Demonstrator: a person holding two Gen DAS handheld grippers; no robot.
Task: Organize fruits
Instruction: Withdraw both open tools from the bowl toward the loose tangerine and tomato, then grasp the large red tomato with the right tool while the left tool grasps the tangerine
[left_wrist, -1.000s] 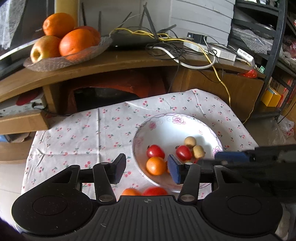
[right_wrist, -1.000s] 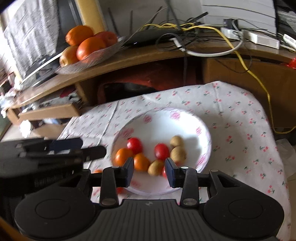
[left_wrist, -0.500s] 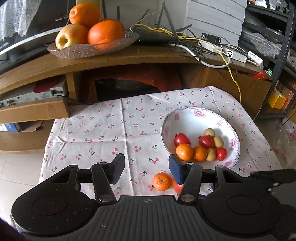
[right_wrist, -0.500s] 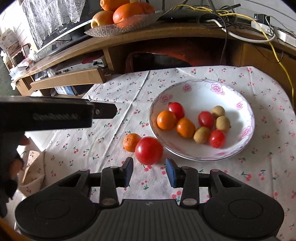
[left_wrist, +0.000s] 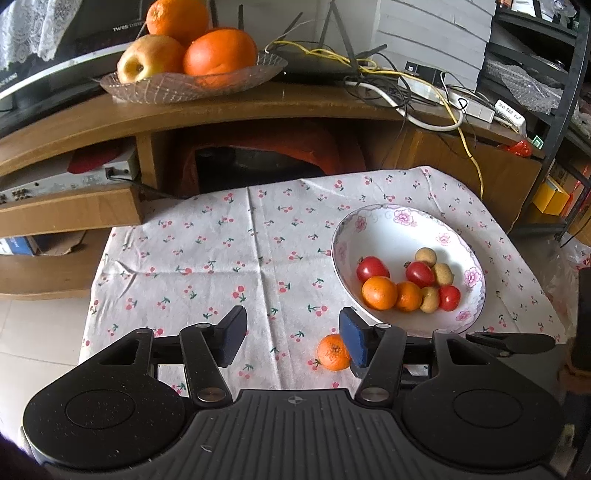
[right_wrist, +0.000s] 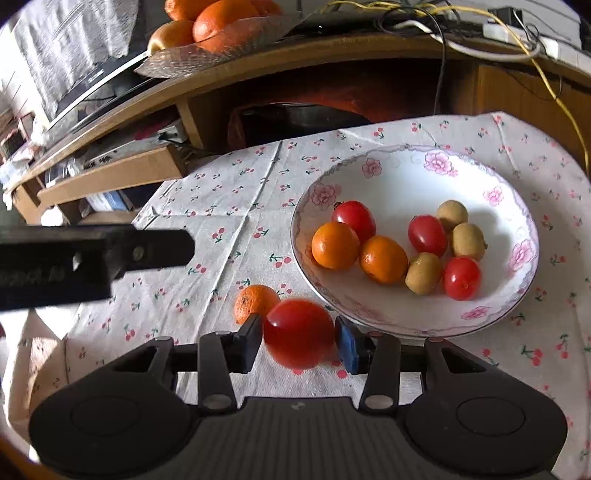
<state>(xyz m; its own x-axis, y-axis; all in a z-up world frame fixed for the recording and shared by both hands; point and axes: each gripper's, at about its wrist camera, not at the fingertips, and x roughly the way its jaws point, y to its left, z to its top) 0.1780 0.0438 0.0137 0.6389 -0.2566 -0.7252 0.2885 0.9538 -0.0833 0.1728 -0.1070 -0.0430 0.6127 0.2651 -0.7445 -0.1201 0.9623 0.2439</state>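
The left claw (left_wrist: 291, 338) hangs with its jaws spread wide and nothing between them, above the white cloth printed with small red cherries (left_wrist: 221, 258) that covers the counter. Just inside its right finger, at about four o'clock from the cloth's centre crease, a small loose orange mandarin (left_wrist: 332, 352) lies on the cloth, apart from the dish.

Further right stands the shallow white ceramic bowl with pink flower decoration (right_wrist: 436, 162), at roughly three o'clock on the cloth. It holds two orange mandarins (right_wrist: 335, 245), three small red tomatoes (right_wrist: 354, 218) and three brownish-green kiwi-like fruits (right_wrist: 468, 242), all bunched toward the near side — the far half of the bowl is bare.

In the right wrist view, the right claw (right_wrist: 300, 341) has its jaws drawn in around a round red tomato (right_wrist: 299, 334); the image is blurred there, and the pads sit at the fruit's sides, apparently touching it. This tomato is just outside the bowl's rim, at about seven o'clock from the bowl, with the loose mandarin directly behind it at eleven o'clock.

Beyond the counter, a curved wooden shelf (left_wrist: 258, 107) carries a clear glass dish of large oranges and a yellow apple (left_wrist: 192, 79).
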